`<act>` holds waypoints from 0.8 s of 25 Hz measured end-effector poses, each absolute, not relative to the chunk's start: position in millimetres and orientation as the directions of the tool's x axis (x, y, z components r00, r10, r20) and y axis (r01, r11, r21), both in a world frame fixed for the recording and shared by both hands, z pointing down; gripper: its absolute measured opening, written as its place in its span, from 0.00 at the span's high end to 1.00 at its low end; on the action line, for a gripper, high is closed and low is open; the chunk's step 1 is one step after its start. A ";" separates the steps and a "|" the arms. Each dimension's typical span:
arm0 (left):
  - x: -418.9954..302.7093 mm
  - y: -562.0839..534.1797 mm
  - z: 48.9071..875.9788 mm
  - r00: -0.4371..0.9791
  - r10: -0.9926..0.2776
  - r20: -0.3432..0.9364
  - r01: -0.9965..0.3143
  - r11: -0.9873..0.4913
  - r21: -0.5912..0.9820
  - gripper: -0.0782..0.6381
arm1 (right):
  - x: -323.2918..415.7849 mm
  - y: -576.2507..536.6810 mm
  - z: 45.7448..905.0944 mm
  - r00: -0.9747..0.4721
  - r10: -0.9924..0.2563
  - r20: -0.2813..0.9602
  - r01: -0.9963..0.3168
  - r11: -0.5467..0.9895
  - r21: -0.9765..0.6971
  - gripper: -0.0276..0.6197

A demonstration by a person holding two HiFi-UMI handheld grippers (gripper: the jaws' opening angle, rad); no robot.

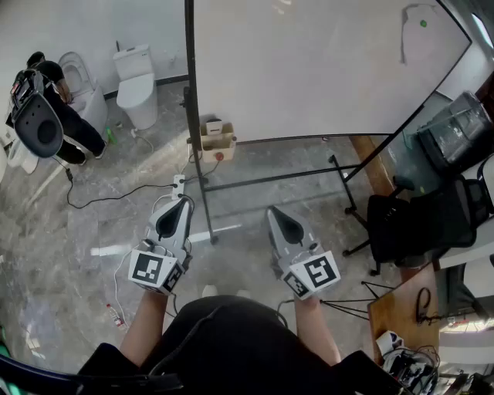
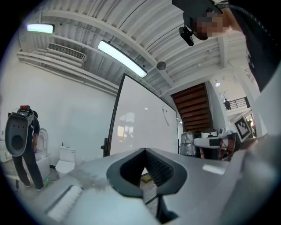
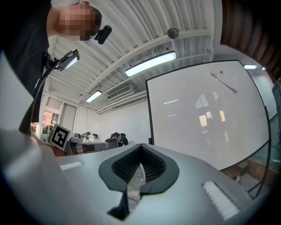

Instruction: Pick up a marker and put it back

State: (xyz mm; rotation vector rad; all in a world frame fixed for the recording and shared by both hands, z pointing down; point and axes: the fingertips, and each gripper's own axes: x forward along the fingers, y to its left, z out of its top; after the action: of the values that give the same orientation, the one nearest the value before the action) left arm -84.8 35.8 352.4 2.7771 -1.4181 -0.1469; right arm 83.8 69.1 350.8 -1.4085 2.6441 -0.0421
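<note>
No marker shows clearly in any view. A large whiteboard (image 1: 324, 69) on a black stand stands ahead of me; near its top right corner are a green dot (image 1: 423, 23) and a thin grey line, also in the right gripper view (image 3: 224, 82). I cannot tell whether that line is a marker. My left gripper (image 1: 176, 205) and right gripper (image 1: 276, 213) are held side by side low before the board, well short of it. Both are shut with nothing between the jaws, as the left gripper view (image 2: 144, 151) and right gripper view (image 3: 140, 147) show.
A white toilet (image 1: 137, 85) and a crouching person in black (image 1: 73, 123) are at the back left. A cardboard box (image 1: 216, 139) and a power strip with cables (image 1: 178, 185) lie by the board's left leg. A black chair (image 1: 421, 224) and a wooden desk (image 1: 401, 308) stand at the right.
</note>
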 end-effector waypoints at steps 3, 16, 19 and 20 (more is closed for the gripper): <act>-84.1 35.8 357.8 0.579 -0.813 -0.059 -0.812 -0.582 0.054 0.88 | 83.0 70.1 350.6 -0.551 -0.826 -0.117 -0.822 0.561 -0.096 0.94; -92.7 28.1 363.2 0.591 -0.805 -0.052 -0.801 -0.594 0.072 0.88 | 73.4 64.3 356.6 -0.553 -0.825 -0.113 -0.816 0.564 -0.127 0.94; -99.5 23.9 364.5 0.595 -0.803 -0.042 -0.800 -0.596 0.074 0.88 | 66.2 62.3 357.7 -0.551 -0.827 -0.110 -0.817 0.562 -0.131 0.94; -101.6 22.5 364.8 0.597 -0.801 -0.042 -0.797 -0.599 0.076 0.88 | 64.2 61.1 358.0 -0.548 -0.829 -0.110 -0.819 0.559 -0.131 0.94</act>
State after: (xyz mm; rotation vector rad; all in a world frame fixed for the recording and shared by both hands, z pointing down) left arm -101.6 22.5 364.8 2.7629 -1.3836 -0.1103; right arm 64.2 61.1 358.0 -1.4018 2.6310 -0.0961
